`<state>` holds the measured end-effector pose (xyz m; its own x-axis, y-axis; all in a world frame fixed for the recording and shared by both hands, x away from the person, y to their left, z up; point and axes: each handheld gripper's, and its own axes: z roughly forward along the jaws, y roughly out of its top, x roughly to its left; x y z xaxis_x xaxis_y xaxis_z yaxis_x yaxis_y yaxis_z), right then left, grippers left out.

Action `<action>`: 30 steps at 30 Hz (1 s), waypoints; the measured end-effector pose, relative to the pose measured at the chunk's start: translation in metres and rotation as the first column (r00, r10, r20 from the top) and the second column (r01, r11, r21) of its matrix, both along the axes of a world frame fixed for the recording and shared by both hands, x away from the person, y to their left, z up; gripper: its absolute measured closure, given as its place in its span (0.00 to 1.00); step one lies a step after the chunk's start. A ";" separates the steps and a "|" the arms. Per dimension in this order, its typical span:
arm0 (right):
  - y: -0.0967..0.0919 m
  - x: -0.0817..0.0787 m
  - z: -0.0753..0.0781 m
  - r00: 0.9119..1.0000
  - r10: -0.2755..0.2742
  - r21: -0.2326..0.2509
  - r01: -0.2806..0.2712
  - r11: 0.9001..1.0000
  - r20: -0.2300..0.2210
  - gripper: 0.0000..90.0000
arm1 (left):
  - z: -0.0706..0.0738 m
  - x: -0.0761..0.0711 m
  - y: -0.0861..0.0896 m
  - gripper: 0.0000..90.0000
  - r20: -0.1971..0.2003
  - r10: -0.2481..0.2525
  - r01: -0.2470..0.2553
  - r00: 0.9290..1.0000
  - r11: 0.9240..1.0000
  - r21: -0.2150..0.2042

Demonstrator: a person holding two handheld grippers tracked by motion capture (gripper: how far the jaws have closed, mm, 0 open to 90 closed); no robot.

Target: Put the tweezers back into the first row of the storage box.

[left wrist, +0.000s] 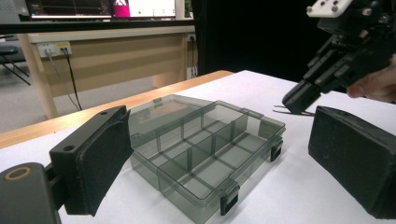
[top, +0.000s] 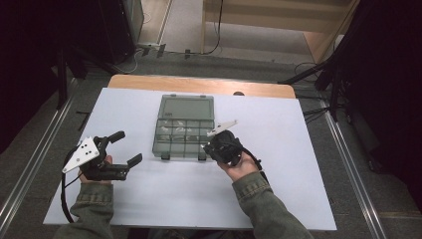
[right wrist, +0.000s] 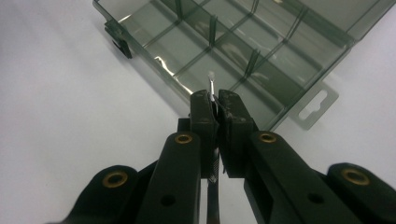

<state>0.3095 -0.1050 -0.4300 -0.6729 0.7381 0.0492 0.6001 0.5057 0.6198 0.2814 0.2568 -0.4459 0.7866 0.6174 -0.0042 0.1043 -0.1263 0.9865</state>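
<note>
My desk (top: pixel 164 194) is covered with a white sheet, and a strip of its wooden top shows bare along the far edge. Beyond it I see grey floor with black cables (top: pixel 219 30) running over it. Farther off stands a light wooden bench (left wrist: pixel 107 56) with a socket strip (left wrist: pixel 52 47) on its front and monitors (left wrist: pixel 100 7) on top.

Both forearms wear olive-green sleeves with buttoned-looking cuffs. Each hand-held gripper, left (top: pixel 123 148) and right (top: pixel 215 147), is black, with brass-ringed screw holes along its linkage arms, a pale three-cornered plate on top, and a black trailing cable.
</note>
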 end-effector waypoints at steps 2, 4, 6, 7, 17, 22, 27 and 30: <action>0.001 0.005 0.003 1.000 0.012 -0.005 -0.012 1.000 0.013 0.97 | 0.000 0.000 0.000 0.06 0.000 0.000 0.000 1.000 1.000 0.000; 0.002 0.010 0.006 0.999 0.027 -0.016 -0.027 1.000 0.021 0.97 | 0.000 0.000 0.000 0.06 0.000 -0.001 0.001 1.000 1.000 0.000; 0.003 0.012 0.008 0.999 0.041 -0.025 -0.040 0.999 0.033 0.97 | 0.000 0.000 0.000 0.06 0.001 -0.001 0.001 1.000 1.000 -0.001; 0.004 0.018 0.012 0.998 0.056 -0.023 -0.055 0.998 0.041 0.97 | 0.000 0.000 0.000 0.06 0.003 -0.001 0.001 1.000 1.000 -0.002; 0.011 0.043 0.022 0.980 0.177 -0.043 -0.174 0.984 0.091 0.97 | 0.000 0.000 0.001 0.06 0.003 0.001 -0.001 1.000 1.000 -0.005; 0.016 0.055 0.024 0.973 0.207 -0.049 -0.203 0.978 0.099 0.97 | 0.000 0.000 0.001 0.06 0.002 0.000 0.000 1.000 1.000 -0.006; 0.024 0.067 0.024 0.966 0.233 -0.077 -0.226 0.971 0.113 0.97 | 0.001 0.001 0.002 0.06 0.003 0.001 -0.001 1.000 1.000 -0.008; 0.028 0.075 0.023 0.965 0.237 -0.070 -0.230 0.971 0.115 0.97 | 0.001 0.001 0.002 0.06 0.003 0.001 -0.001 1.000 1.000 -0.008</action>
